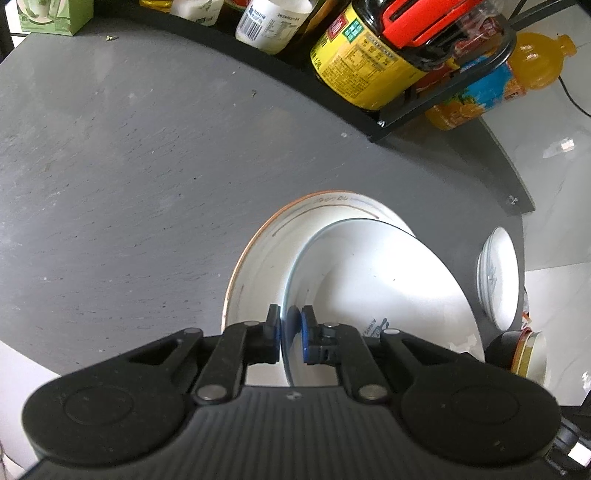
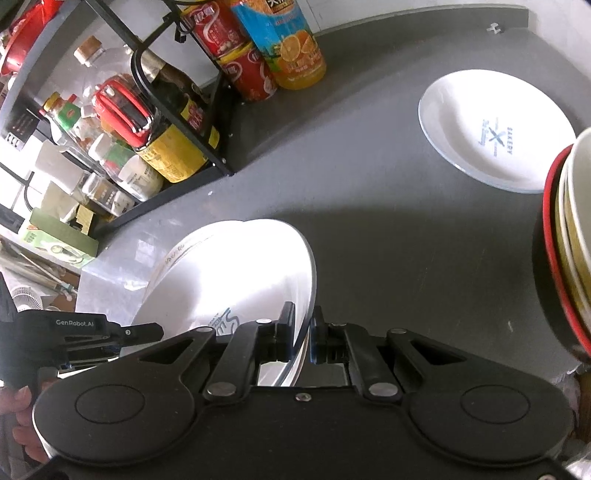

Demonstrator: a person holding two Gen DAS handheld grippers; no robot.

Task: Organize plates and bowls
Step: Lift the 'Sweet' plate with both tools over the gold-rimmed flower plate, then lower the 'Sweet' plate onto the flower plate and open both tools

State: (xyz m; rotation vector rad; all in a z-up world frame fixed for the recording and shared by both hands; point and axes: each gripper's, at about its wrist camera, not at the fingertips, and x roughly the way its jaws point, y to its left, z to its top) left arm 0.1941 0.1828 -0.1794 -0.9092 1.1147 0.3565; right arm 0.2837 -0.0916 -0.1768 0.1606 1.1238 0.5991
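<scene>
A white plate with a blue logo hangs tilted over an orange-rimmed plate that lies on the grey table. My left gripper is shut on the tilted plate's near rim. In the right wrist view my right gripper is shut on the opposite rim of the same white plate. The lower plate shows only as a patterned edge behind it. A second logo plate lies flat at the far right, and a stack of bowls stands at the right edge.
A black wire rack of sauce bottles and jars lines the table's back, with an orange juice bottle and red cans beside it. A green box sits at the far left corner. A person's hand holds the left gripper's body.
</scene>
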